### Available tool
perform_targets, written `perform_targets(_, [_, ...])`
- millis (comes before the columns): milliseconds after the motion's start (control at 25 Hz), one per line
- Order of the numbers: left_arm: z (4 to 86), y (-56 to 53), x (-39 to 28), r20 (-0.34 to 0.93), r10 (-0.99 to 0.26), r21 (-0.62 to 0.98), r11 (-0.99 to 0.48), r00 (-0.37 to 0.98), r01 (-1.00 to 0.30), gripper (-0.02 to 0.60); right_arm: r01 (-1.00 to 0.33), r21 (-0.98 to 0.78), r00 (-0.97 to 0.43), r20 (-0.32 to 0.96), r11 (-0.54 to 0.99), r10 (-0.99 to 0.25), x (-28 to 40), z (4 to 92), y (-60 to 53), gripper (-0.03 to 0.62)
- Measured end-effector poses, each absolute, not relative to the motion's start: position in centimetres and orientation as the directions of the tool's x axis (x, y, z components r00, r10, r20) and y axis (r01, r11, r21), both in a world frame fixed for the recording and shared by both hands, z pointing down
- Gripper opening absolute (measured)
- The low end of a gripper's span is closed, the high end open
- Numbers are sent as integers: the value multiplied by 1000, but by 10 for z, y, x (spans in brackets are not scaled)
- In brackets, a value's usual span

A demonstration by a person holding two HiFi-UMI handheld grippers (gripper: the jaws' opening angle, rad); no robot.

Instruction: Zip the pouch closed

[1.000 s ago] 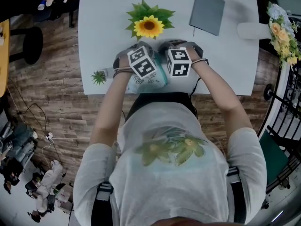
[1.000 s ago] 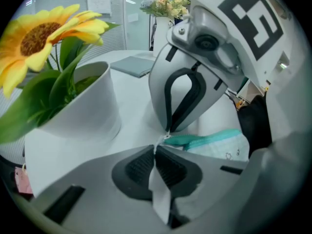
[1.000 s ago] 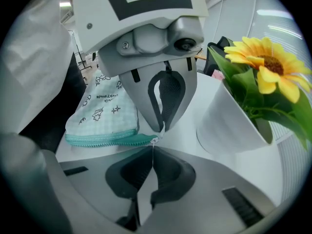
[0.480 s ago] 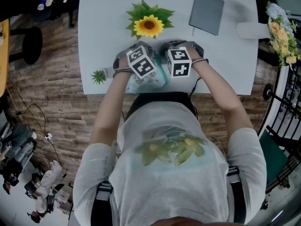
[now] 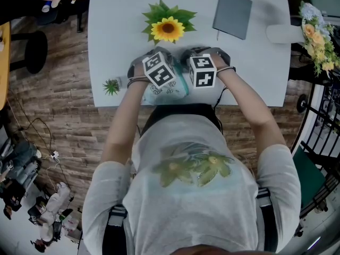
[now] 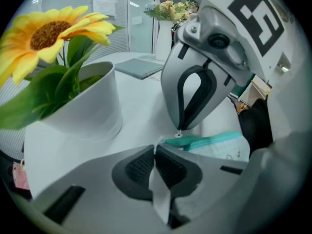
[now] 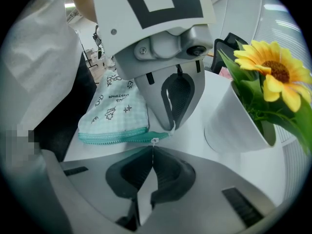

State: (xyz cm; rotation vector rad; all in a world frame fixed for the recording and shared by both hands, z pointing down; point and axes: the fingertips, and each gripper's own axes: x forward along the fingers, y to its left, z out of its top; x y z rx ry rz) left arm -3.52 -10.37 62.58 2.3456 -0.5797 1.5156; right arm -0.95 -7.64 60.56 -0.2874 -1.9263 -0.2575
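1. Mint-green checked fabric pouch with teal zip: lies at the near edge of the white desk, at 6 o'clock from the sunflower, beneath both grippers.
2. Left gripper: fingers together, clamped on a thin white tab at the pouch's end.
3. Right gripper: fingers together, pinching the small metal zip pull; the pull sits at the zip's end, just beside the left gripper's tips.
4. Yellow artificial sunflower in a white pot: at 12 o'clock from the pouch.
5. Flat grey notebook: at 2 o'clock from the sunflower.
6. Small green plant sprig: at 9 o'clock from the pouch, on the desk edge.
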Motion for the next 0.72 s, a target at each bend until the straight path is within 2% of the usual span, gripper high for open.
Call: perform_targets(720, [625,-103,-34,908,-177,33,-874,379,-485,15,343,10,-323,940,939,108,-6,607,-69,18])
